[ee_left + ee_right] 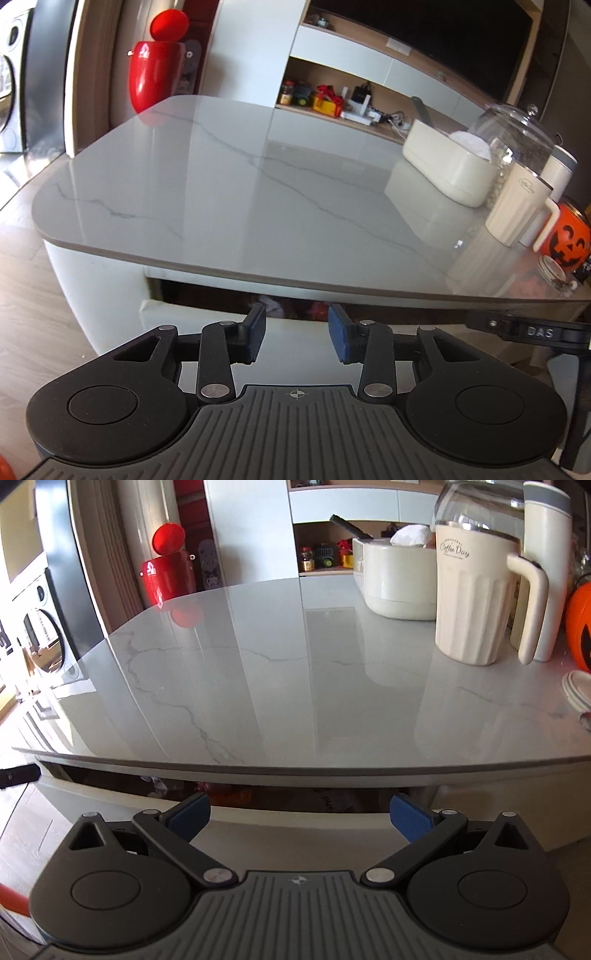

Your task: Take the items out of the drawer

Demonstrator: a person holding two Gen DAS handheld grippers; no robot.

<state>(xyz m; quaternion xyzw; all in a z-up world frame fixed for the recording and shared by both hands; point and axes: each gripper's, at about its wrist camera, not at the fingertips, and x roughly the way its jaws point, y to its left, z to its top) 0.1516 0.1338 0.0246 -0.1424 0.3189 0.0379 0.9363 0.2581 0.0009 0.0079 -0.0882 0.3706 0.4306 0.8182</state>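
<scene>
Seen from the left wrist only: the near-left corner of the marble surface, wood floor beside it, a shelf of toys and chargers behind, a glass jar and a small lidded jar at far right. Seen from the right wrist only: the "Coffee Day" lettering on the cream mug, a stack of white plates at the right edge, a washing machine at left. Common to both: cream box, orange pumpkin bucket, red canister.

Drawer under the surface's edge pulled partly out, dark gap showing; items inside dim, coloured, not identifiable. Left tool tilted down toward the gap, jaws parted moderately, nothing between them. Right tool likewise angled down over the drawer front, jaws spread wide, empty; its black tip visible at the right edge of the left view
</scene>
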